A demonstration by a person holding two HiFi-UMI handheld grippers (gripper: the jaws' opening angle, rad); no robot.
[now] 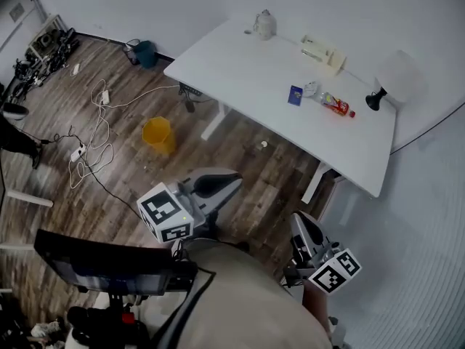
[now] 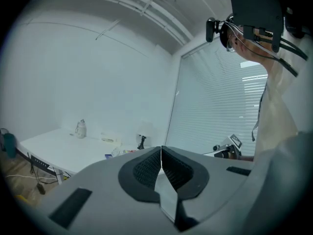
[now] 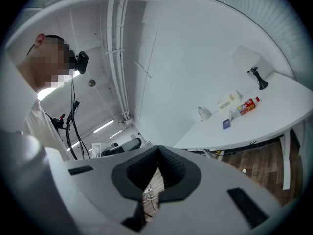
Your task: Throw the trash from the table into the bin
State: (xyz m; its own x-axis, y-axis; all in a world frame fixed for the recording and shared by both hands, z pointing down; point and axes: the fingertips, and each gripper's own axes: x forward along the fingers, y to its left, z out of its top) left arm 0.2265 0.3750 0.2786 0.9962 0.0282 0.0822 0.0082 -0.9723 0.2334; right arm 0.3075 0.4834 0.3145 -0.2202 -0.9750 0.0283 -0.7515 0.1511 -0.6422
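Observation:
On the white table [image 1: 240,64] lie a red bottle [image 1: 338,105], a small blue packet [image 1: 295,95], a crumpled clear wrapper [image 1: 311,89] and a pale box [image 1: 322,51]. A yellow bin [image 1: 158,135] stands on the wooden floor to the table's left. My left gripper [image 1: 234,180] is shut and holds nothing, well short of the table's near edge. My right gripper [image 1: 301,224] is shut and holds nothing too, near the table's right leg. The right gripper view shows the bottle [image 3: 248,104] and blue packet [image 3: 226,124] far off on the table [image 3: 274,116].
A white jar [image 1: 264,23] stands at the table's far edge and a black desk lamp [image 1: 375,99] at its right end. White cables and a power strip [image 1: 78,151] trail over the floor at left. A small white scrap [image 1: 264,145] lies under the table.

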